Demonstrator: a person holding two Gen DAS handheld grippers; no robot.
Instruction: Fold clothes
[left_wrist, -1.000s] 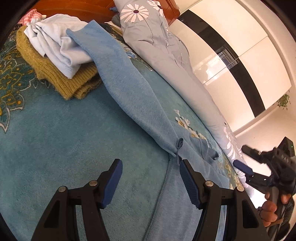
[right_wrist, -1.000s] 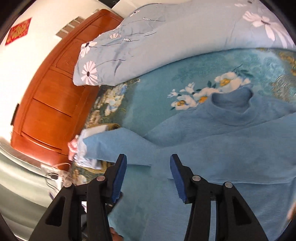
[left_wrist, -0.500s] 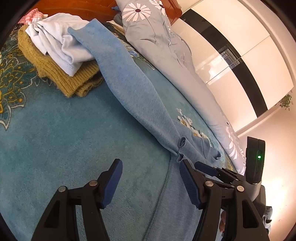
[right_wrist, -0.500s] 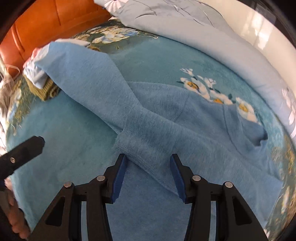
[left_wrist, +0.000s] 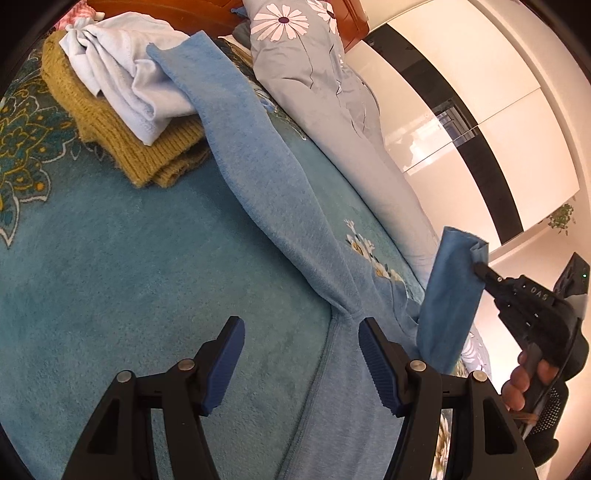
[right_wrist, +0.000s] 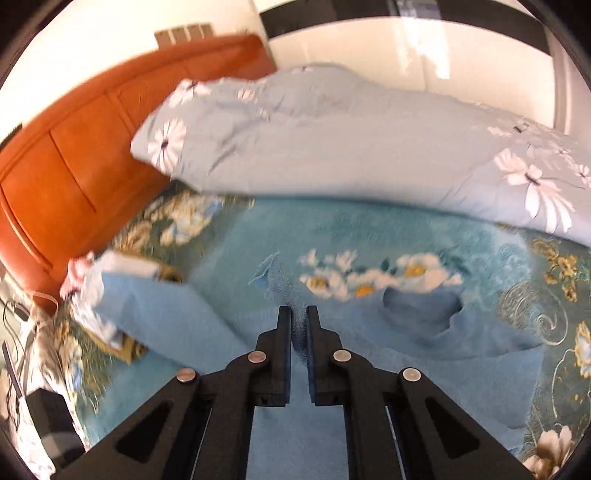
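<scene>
One blue sweater (left_wrist: 280, 206) lies spread across the teal bedspread (left_wrist: 110, 258), centre frame; its far sleeve rests on the folded stack (left_wrist: 122, 110), upper left. Right gripper (left_wrist: 476, 264), at right, is clamped on a lifted sleeve edge. Left gripper (left_wrist: 301, 360) hovers with jaws apart, empty. Risks: thin pinch slipping; pull dragging the stack.

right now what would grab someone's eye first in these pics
The right gripper, at the right of the left wrist view, is shut on a lifted fold of the blue sweater, which lies spread across the teal bedspread. Behind it, a mustard knit and a pale garment are piled near the orange headboard.
</scene>
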